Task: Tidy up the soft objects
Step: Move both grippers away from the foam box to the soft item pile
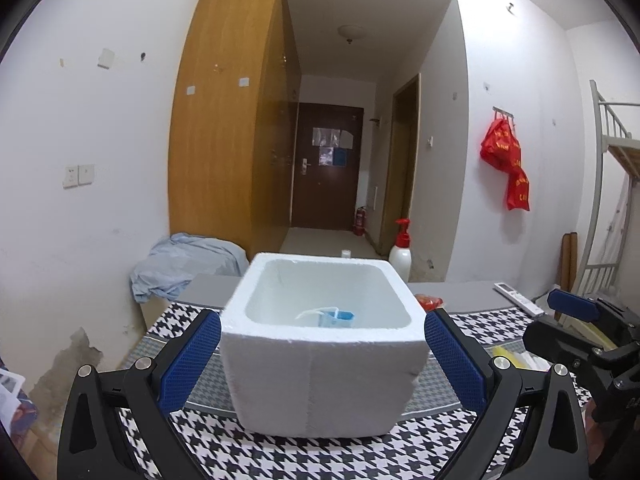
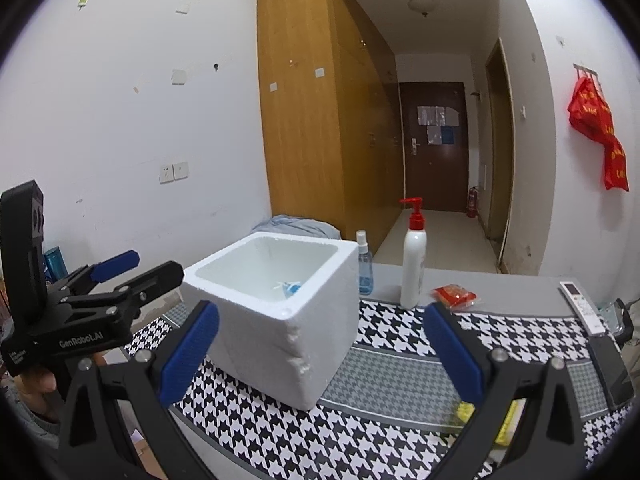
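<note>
White-walled room with a tall wooden wardrobe (image 1: pixel 228 120) and a dark brown door (image 1: pixel 326 168) at the end of a corridor forms the background; the work surface is a table covered with a black-and-white houndstooth cloth (image 2: pixel 400 332).

Left gripper (image 1: pixel 322 354): jaws spread wide, blue-padded fingers (image 1: pixel 190 360) standing on either side of the white foam box (image 1: pixel 320 360), holding nothing. Whether the pads touch the box walls cannot be determined. In the right wrist view the left gripper (image 2: pixel 154 266) appears at the left edge, jaws apart, beside the box (image 2: pixel 280 320).

Right gripper (image 2: pixel 320 354): jaws released and wide apart, empty, positioned over the cloth with the box corner between and ahead of the fingers (image 2: pixel 454 354). In the left wrist view it (image 1: pixel 576 306) shows at the right edge.

Task item: a blue face mask with white ear loops (image 1: pixel 334 316) lies on the floor of the foam box, near its front wall; the same mask (image 2: pixel 290 288) is partly visible in the right wrist view.

Surrounding items: a white pump bottle with red dispenser head (image 2: pixel 414 256) and a small clear blue spray bottle (image 2: pixel 364 264) stand behind the box. A red plastic packet (image 2: pixel 454 294) lies on the table right of the pump bottle. A white remote control (image 2: pixel 582 306) lies near the right table edge. Yellow items (image 2: pixel 466 410) lie under the right finger, too obscured to identify. A pale blue crumpled cloth (image 1: pixel 184 262) is heaped beyond the table's left far corner. Red bags (image 1: pixel 506 160) hang from a wall hook
</note>
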The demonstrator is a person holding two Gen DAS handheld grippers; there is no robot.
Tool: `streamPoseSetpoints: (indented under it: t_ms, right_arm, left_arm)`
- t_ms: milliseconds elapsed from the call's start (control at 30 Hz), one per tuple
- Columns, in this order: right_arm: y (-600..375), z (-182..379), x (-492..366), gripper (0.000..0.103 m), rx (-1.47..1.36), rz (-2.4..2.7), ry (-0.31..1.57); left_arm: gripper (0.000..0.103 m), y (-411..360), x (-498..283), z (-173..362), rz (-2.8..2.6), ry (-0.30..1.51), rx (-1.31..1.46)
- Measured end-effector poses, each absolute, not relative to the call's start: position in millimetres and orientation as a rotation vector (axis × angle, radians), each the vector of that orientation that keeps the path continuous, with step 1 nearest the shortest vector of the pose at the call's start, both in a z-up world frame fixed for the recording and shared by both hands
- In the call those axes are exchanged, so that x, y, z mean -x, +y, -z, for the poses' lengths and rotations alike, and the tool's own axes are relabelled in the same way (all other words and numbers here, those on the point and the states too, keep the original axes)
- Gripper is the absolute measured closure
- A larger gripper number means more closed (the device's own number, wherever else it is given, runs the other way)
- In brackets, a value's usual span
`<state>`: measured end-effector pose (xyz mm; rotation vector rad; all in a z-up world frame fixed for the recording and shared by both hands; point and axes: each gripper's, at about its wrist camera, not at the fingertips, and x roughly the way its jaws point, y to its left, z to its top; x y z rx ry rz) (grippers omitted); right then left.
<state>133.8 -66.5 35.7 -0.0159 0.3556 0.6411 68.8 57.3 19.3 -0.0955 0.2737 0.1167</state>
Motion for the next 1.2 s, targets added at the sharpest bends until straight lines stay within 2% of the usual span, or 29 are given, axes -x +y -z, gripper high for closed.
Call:
streamPoseSetpoints:
  t_ms: [500, 1200]
  right_arm:
    - [-92, -14, -128, 0.000, -0.017, -0.626, 0.340]
    - [-124, 10, -135, 0.000, -0.060, -0.496, 0.412]
  left_arm:
    - [0.001, 44, -64, 4, -0.073, 0.246, 0.146]
    - [0.001, 17, -89, 25, 0.049, 0.325, 0.122]
